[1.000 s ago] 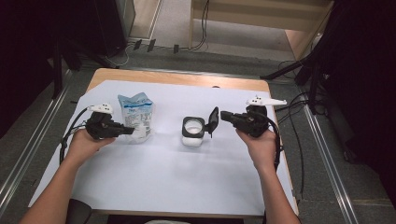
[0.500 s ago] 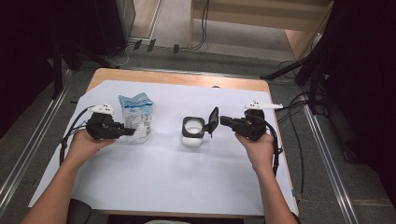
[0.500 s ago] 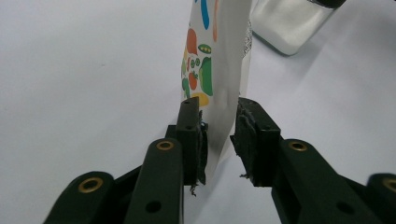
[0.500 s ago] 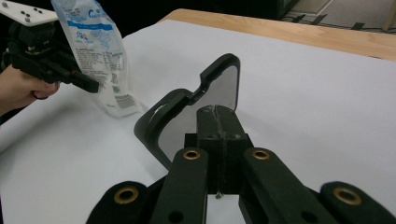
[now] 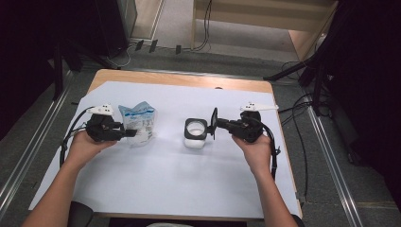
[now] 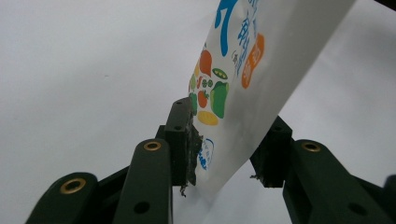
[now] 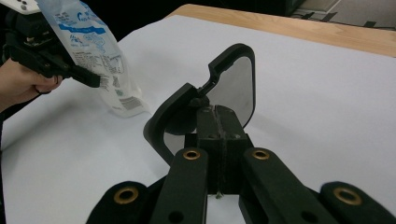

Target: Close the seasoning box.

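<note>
Pouch (image 5: 140, 121), a light, soft, slippery printed plastic bag, is stood near the left of the white sheet (image 5: 156, 184) between the left gripper (image 5: 133, 134), whose jaws have just been opening and now stand off it. It is judged best taken by its flat lower edge. The lid (image 7: 219, 88), thin and stiff, is pinched in the closed right gripper (image 5: 213, 124) beside the white container (image 5: 195, 134).

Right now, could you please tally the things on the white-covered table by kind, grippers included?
Printed plastic pouch: 1
White tub with a black rim: 1
Black lid: 1
Hand-held black grippers, left and right: 2
Total: 5
</note>
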`<state>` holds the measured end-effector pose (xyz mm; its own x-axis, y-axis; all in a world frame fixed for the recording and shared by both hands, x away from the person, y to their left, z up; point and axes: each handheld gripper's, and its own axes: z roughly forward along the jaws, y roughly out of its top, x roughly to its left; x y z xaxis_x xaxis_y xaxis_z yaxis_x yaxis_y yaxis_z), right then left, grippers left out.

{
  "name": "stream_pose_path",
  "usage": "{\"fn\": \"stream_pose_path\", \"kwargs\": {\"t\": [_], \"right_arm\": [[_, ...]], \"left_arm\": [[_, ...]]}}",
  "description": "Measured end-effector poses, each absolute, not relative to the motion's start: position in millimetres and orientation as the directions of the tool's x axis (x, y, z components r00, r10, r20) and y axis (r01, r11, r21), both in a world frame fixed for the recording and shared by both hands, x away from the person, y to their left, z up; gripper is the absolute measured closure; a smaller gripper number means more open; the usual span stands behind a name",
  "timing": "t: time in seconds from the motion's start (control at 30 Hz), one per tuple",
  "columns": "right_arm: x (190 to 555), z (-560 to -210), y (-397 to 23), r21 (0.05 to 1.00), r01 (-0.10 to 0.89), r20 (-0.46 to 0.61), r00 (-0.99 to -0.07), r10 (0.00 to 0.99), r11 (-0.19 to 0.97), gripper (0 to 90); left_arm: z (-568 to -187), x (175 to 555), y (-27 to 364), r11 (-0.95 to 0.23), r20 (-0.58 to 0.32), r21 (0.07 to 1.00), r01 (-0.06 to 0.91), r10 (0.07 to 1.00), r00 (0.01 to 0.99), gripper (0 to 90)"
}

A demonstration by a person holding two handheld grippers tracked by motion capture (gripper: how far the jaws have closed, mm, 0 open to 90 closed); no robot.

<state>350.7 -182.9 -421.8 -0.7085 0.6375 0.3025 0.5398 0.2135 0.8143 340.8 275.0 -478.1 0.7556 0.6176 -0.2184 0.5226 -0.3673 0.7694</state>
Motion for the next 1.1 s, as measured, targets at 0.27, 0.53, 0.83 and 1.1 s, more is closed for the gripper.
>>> {"fn": "stream_pose_path", "kwargs": {"t": [0.27, 0.53, 0.83, 1.1], "right_arm": [[353.7, -424.6, -174.3, 0.816, 0.539, 0.313, -0.717, 0.623, 0.21, 90.0], [357.2, -429.4, -169.1, 0.809, 0.55, 0.325, -0.715, 0.619, 0.21, 90.0], [360.4, -436.5, -162.4, 0.802, 0.554, 0.326, -0.719, 0.614, 0.224, 90.0], [364.4, -448.6, -149.3, 0.784, 0.56, 0.316, -0.732, 0.603, 0.269, 90.0]], "left_arm": [[-474.6, 337.2, 275.7, -0.368, -0.226, 0.77, 0.521, 0.606, 0.762, 59.4], [-473.2, 335.7, 276.8, -0.364, -0.241, 0.77, 0.524, 0.595, 0.767, 56.0], [-474.2, 332.7, 281.1, -0.335, -0.258, 0.781, 0.528, 0.597, 0.76, 52.7], [-474.7, 329.7, 280.8, -0.334, -0.251, 0.786, 0.52, 0.596, 0.763, 51.1]]}}
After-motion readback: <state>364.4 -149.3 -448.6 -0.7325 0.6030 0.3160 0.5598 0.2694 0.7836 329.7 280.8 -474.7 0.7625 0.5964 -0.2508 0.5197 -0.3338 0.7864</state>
